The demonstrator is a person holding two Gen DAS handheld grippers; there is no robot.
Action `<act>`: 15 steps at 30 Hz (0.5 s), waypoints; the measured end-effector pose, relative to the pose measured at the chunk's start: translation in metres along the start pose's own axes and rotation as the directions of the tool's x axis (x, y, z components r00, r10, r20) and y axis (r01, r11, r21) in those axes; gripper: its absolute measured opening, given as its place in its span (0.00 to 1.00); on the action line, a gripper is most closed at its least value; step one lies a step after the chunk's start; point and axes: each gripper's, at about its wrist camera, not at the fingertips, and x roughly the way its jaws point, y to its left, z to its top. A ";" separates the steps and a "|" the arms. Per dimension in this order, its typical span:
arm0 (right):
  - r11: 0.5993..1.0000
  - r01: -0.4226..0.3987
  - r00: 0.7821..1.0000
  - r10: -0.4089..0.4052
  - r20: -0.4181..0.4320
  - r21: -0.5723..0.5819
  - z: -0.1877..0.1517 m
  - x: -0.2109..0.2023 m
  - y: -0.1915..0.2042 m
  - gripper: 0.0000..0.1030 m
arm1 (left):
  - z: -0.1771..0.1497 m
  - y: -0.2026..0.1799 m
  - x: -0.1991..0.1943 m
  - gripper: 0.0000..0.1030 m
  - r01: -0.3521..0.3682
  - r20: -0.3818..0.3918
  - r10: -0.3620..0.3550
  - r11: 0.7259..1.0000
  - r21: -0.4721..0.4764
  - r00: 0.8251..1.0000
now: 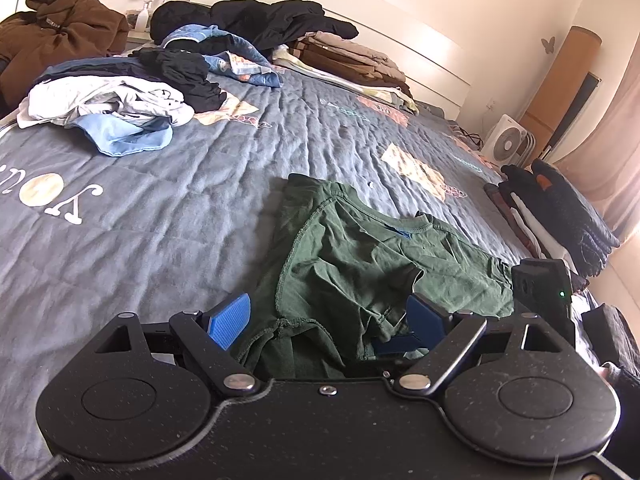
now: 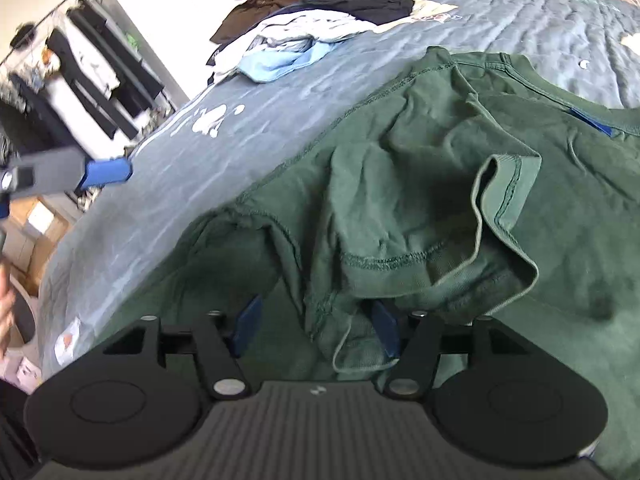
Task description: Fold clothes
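On the grey bedspread [image 1: 160, 208], in the left wrist view, the green T-shirt [image 1: 360, 256] lies crumpled at the centre, and the left gripper [image 1: 324, 320] stands wide over its near hem, the blue pads touching no cloth that I can see. At ten o'clock lies a heap of unfolded clothes [image 1: 112, 108], at twelve o'clock a folded stack [image 1: 352, 64], and at three o'clock a second stack [image 1: 560, 216] just beside the shirt. In the right wrist view the right gripper [image 2: 316, 332] is half open, with a loose fold of the green T-shirt [image 2: 420, 184] between the jaws; the pads do not seem to press it. The left gripper [image 2: 106, 172] shows at nine o'clock, well apart. In my judgement the bunched sleeve [image 2: 504, 216] may stay trapped inside the fold if it is not spread first, and a wide sweep could push the second stack.
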 end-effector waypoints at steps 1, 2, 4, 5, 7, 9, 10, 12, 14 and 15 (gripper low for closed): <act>1.000 -0.009 1.000 0.009 0.002 0.008 0.001 0.002 -0.001 0.58 | 0.000 0.001 0.000 0.82 -0.001 -0.001 0.001 1.000 -0.001 1.000; 1.000 -0.012 1.000 0.012 0.003 0.011 0.002 0.003 -0.001 0.56 | 0.000 0.001 0.001 0.82 -0.002 -0.001 0.002 1.000 -0.002 1.000; 1.000 -0.024 1.000 0.024 0.011 0.018 0.003 0.003 -0.001 0.48 | 0.000 0.002 0.001 0.82 -0.005 -0.002 0.005 1.000 -0.004 1.000; 0.999 -0.036 0.999 0.036 0.015 0.021 0.003 0.002 -0.001 0.32 | 0.000 0.002 0.001 0.82 -0.005 -0.002 0.005 1.000 -0.004 1.000; 0.999 -0.042 0.999 0.042 0.028 0.009 0.001 -0.002 0.001 0.17 | 0.000 0.002 0.000 0.82 -0.006 0.000 0.006 1.000 -0.004 1.000; 0.999 -0.051 0.997 0.051 0.049 -0.006 -0.002 -0.008 0.005 0.16 | 0.000 0.002 0.000 0.82 -0.006 0.001 0.006 1.000 -0.004 1.000; 0.998 -0.067 0.996 0.067 0.059 -0.010 -0.004 -0.011 0.006 0.14 | 0.000 0.002 0.000 0.82 -0.006 0.001 0.006 1.000 -0.003 1.000; 0.996 -0.078 0.993 0.082 0.084 -0.047 -0.010 -0.020 0.012 0.05 | 0.000 0.002 0.000 0.82 -0.006 0.001 0.006 1.000 -0.001 1.000; 0.992 -0.091 0.989 0.100 0.111 -0.091 -0.015 -0.028 0.018 0.04 | -0.001 0.001 0.000 0.82 -0.008 -0.001 0.008 1.000 0.003 1.000; 0.987 -0.103 0.986 0.117 0.118 -0.121 -0.018 -0.032 0.021 0.04 | -0.001 0.001 0.001 0.82 -0.008 -0.003 0.008 1.000 0.005 1.000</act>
